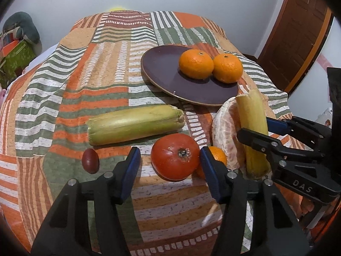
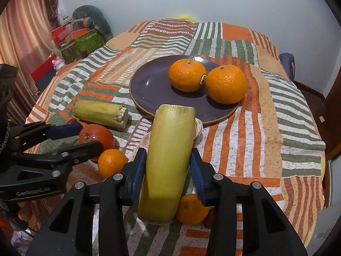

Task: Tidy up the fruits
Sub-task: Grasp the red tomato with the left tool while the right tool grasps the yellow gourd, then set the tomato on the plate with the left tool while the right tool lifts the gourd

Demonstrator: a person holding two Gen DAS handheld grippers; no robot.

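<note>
Crowding plate [image 2: 149,85] rim: corn [image 2: 166,160]

Two oranges [image 2: 207,82] sat side by side on the plate [image 2: 153,87]; before it lay my corn [image 2: 167,160], the tomato [image 2: 97,136] to its left.

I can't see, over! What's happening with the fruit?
Left gripper open around tomato. Right gripper shut on corn. Two oranges on plate. Small orange beside tomato.

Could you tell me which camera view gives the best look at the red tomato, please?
The left wrist view: the tomato sits whole and near, between the left gripper fingers. In the right wrist view the tomato lies off to the left, partly hidden behind that gripper's fingers.
</note>
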